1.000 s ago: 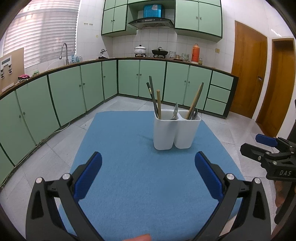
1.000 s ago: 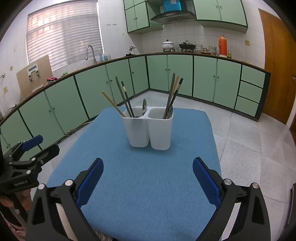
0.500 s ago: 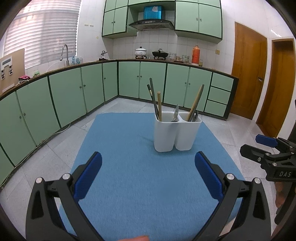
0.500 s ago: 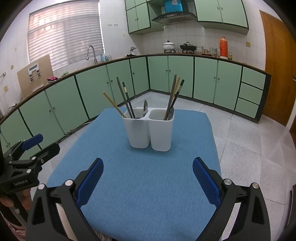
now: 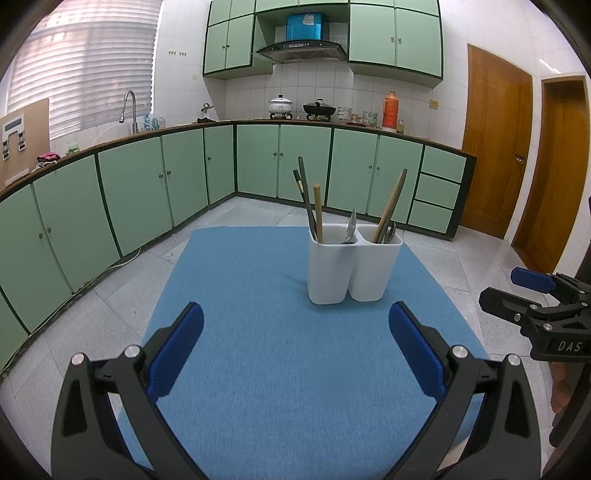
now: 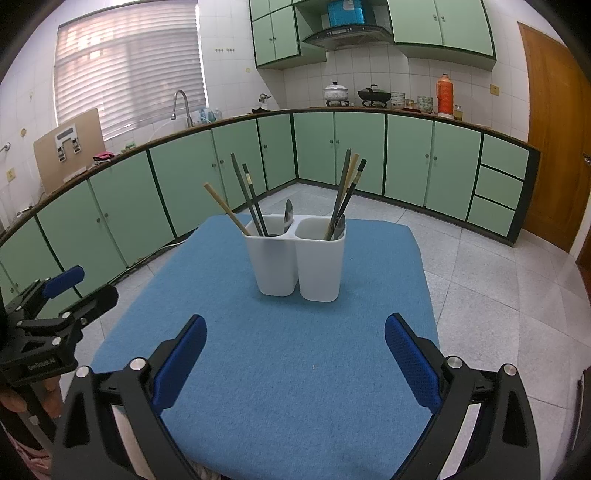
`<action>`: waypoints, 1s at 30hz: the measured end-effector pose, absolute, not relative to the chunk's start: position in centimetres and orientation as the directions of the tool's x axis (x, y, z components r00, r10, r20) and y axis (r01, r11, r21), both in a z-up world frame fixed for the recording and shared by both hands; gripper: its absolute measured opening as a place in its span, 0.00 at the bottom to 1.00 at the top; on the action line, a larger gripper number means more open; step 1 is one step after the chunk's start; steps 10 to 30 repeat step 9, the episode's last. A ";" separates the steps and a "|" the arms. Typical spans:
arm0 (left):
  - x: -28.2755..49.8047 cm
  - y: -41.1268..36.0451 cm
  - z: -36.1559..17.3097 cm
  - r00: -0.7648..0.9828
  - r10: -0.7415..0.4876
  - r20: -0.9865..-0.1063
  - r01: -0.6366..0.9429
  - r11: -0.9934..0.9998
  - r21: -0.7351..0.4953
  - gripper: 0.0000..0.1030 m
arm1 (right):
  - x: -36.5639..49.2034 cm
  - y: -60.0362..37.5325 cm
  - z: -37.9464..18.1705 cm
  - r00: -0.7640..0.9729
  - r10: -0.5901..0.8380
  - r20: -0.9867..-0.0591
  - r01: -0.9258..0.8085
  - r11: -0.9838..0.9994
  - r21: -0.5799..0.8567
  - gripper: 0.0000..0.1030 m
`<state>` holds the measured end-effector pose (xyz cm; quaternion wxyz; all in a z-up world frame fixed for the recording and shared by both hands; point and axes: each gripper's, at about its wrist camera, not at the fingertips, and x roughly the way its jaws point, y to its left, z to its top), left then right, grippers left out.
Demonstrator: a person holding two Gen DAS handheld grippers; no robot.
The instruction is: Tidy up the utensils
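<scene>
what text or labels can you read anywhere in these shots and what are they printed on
"DAS" on the black body of the right gripper, seen from the left wrist view; anything past the S is cut off.
"GenRobot.AI" on the black body of the left gripper, seen from the right wrist view; small, so the reading is uncertain.
The brown board on the counter carries white labels, too small to read.
The blue box over the range hood has a pale patch, unreadable.
</scene>
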<state>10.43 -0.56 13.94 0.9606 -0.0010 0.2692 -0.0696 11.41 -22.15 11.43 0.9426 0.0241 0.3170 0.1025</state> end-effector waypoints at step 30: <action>10.6 -0.6 14.0 0.842 -0.138 -0.522 0.132 0.990 -0.049 0.94 | 11.4 -22.1 11.4 0.778 0.208 -0.593 -0.178 0.978 0.110 0.92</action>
